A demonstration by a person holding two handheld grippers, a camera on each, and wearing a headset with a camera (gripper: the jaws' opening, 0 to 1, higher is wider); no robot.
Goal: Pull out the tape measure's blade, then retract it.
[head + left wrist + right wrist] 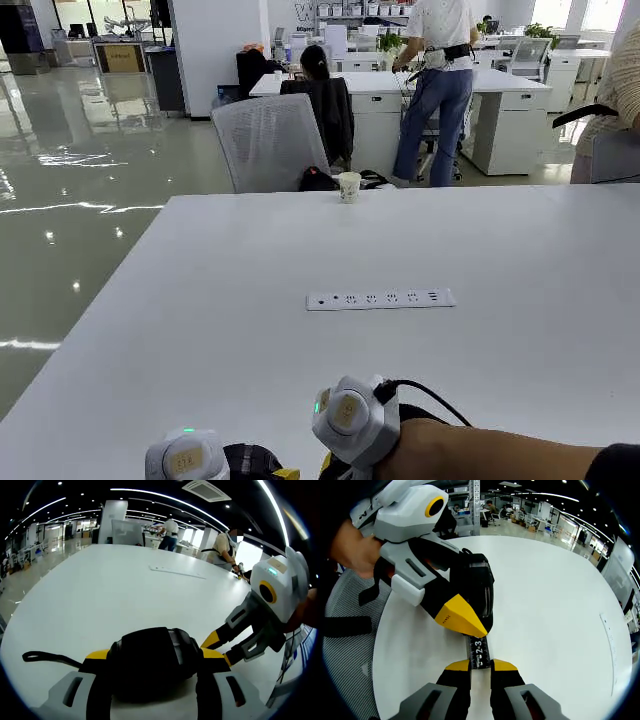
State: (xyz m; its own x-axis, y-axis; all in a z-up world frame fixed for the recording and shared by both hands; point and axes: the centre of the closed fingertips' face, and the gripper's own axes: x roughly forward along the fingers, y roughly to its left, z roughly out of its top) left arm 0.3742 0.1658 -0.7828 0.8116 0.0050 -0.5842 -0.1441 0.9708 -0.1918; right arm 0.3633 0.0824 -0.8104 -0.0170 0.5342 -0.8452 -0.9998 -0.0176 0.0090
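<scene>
Right gripper (480, 666) pinches blade (479, 651) just outside the case (150, 662) my left gripper (155, 655) clamps; I judge pull barely begun, retraction undone.

Black-cased tape measure (150, 667) sits clamped in the left gripper (156, 655) jaws at the near edge of the white tabletop (125, 590), wrist strap (45, 656) trailing. I read the blade (479, 652) out a short way, numerals 2 and 3 showing, its end pinched in the right gripper (480, 666) jaws.
</scene>
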